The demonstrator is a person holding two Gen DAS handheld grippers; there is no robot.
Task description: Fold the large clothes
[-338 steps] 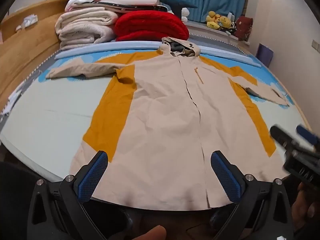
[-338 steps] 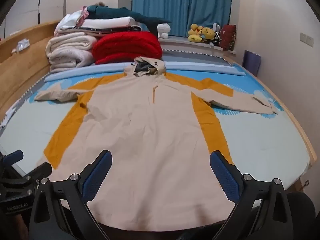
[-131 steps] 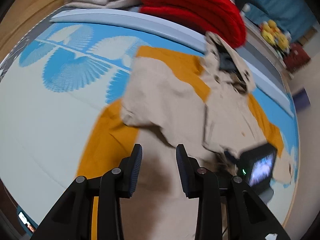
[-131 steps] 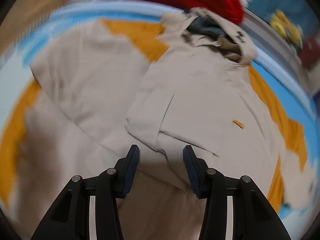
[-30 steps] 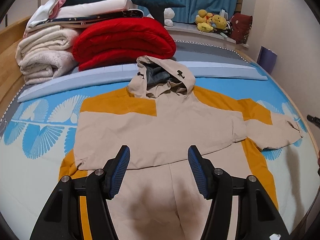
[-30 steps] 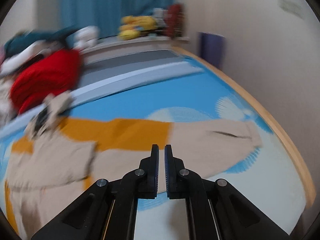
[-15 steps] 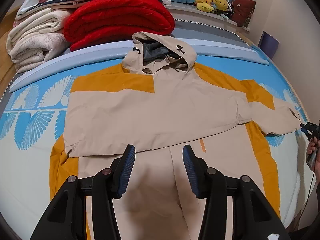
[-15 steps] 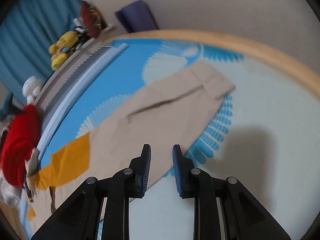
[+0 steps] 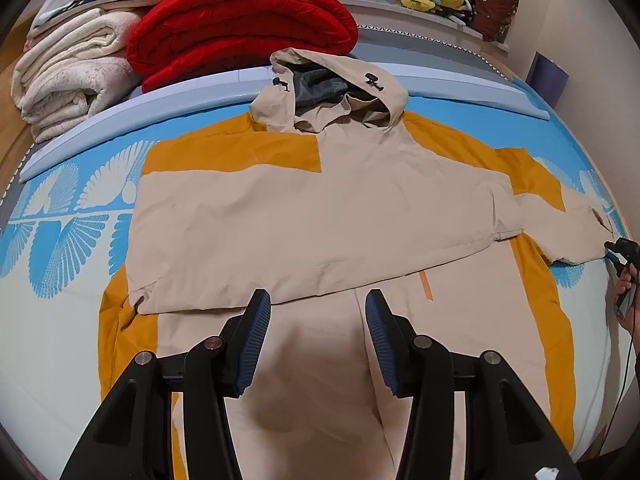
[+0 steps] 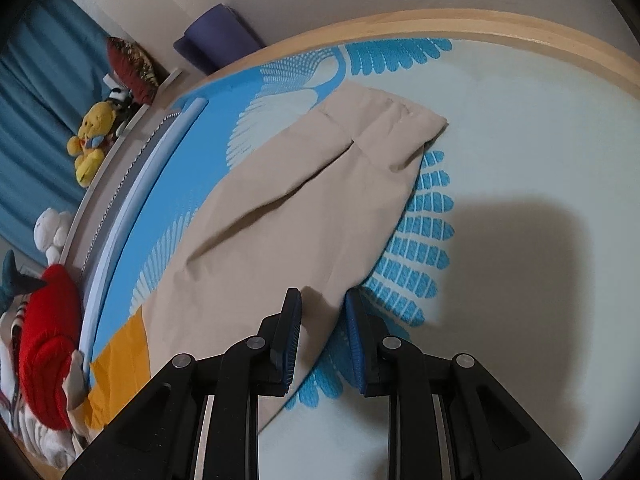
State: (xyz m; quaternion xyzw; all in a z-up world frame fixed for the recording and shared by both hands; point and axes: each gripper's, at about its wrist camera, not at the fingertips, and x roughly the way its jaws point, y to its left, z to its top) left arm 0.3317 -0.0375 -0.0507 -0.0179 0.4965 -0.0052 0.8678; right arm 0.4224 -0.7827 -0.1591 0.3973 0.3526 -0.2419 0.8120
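right hand-held gripper [image 10: 322, 304] now lower, astride jacket sleeve [image 10: 304, 200] edge

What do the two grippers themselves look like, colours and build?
The left gripper and right gripper share one build: matte black angular plastic linkages, round silver pivot screws and flat blue ribbed finger pads.

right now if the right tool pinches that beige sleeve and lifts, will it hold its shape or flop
Probably flop: the sleeve lies flat with soft creases, so it looks like thin fabric. The right tool is open around one edge only, so the cuff end would likely droop. It seems light, though the jacket body may tug along.
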